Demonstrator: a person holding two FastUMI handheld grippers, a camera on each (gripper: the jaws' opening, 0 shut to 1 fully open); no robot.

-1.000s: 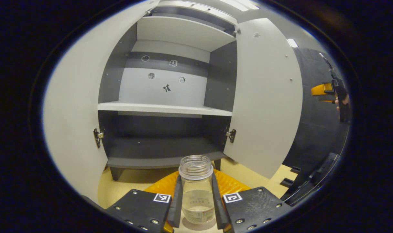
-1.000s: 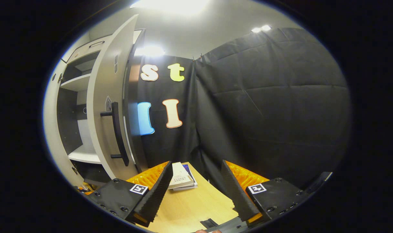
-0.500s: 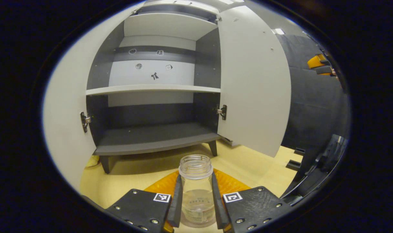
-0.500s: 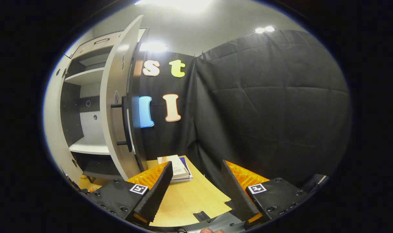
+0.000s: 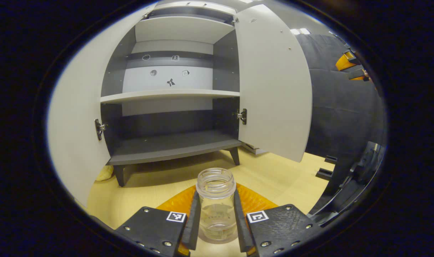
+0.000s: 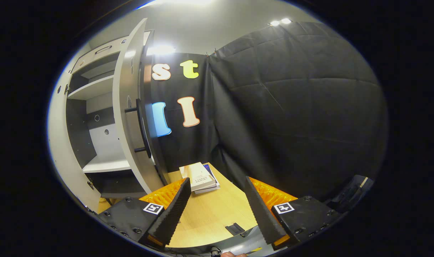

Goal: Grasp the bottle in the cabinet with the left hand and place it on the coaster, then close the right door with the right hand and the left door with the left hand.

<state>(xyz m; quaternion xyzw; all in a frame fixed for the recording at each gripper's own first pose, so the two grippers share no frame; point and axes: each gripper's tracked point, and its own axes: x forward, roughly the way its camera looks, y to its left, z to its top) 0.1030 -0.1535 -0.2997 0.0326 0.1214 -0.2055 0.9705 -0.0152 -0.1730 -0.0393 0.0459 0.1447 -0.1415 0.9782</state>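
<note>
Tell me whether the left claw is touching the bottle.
Touching. The left gripper view shows the left claw with both fingers pressed against the sides of the bottle, no gap on either side.

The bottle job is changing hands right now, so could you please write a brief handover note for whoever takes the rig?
Left gripper: shut on the bottle, a clear jar without a lid, held upright over the wooden table in front of the cabinet.
Right gripper: open, holding nothing, off to the side of the right door.
Done: bottle is out of the cabinet.
Left: set it on the coaster, which I cannot spot here; shut the right door with the right gripper, then the left door with the left. Both doors stand open.
</note>
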